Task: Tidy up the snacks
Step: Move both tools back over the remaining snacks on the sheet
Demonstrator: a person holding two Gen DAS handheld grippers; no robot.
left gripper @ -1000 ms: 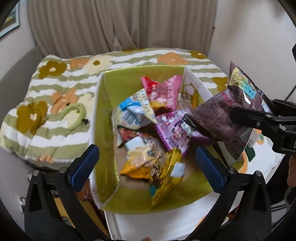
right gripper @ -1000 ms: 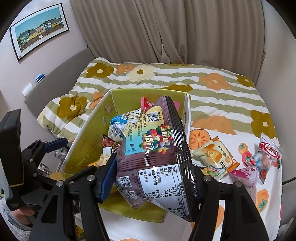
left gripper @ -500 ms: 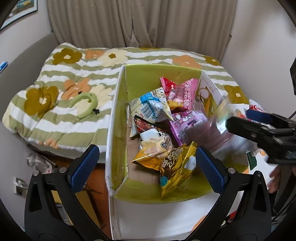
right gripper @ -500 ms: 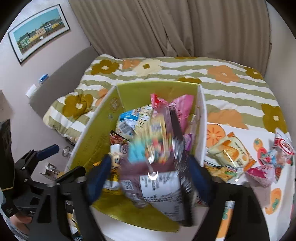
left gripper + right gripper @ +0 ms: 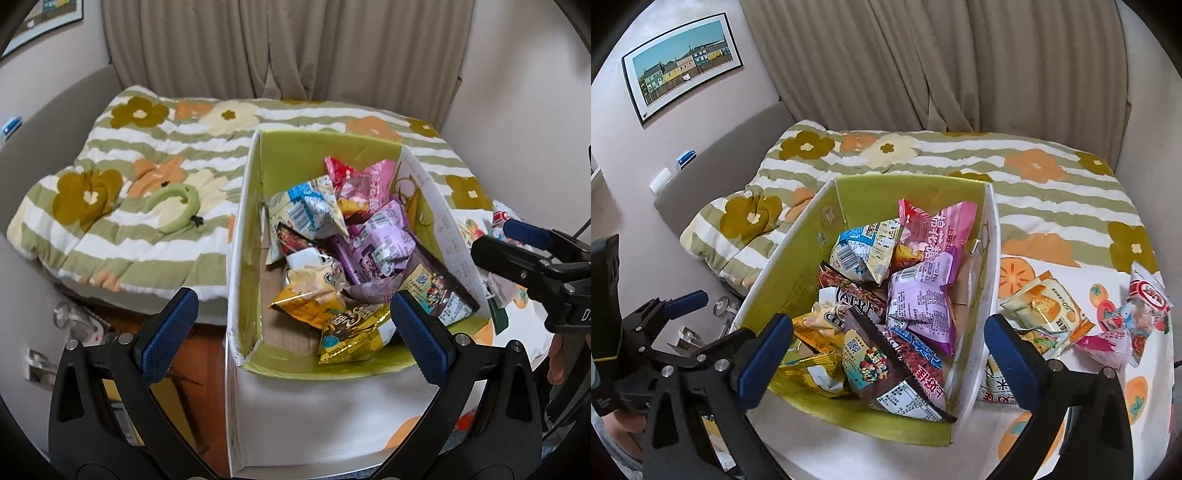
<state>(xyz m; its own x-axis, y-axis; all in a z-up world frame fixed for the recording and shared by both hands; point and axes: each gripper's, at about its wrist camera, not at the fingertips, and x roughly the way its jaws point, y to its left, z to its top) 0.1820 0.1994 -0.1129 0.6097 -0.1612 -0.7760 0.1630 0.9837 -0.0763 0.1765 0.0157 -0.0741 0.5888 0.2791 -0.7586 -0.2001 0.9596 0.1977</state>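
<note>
Now, the scene: a tall cardboard box with a lime-green inside stands on the bed, nearly heaped with snack packets.
My right jaws: they have just been opening and stand wide, nothing between the pads.
My left jaws: also spread wide and empty, hovering over the box's near corner.
Dropped item: the dark brown foil candy bag with coloured sweets printed on it lies inside the box, propped against the near right wall.
Still outside: a pale yellow packet and a red-and-white bag on the fruit-print sheet, right of the box.
Risk: the brown bag leans high on the pile; I judge another drop could slide it over the rim.
Risk: reaching right, my jaws could clip the thin box wall and tip it.
</note>
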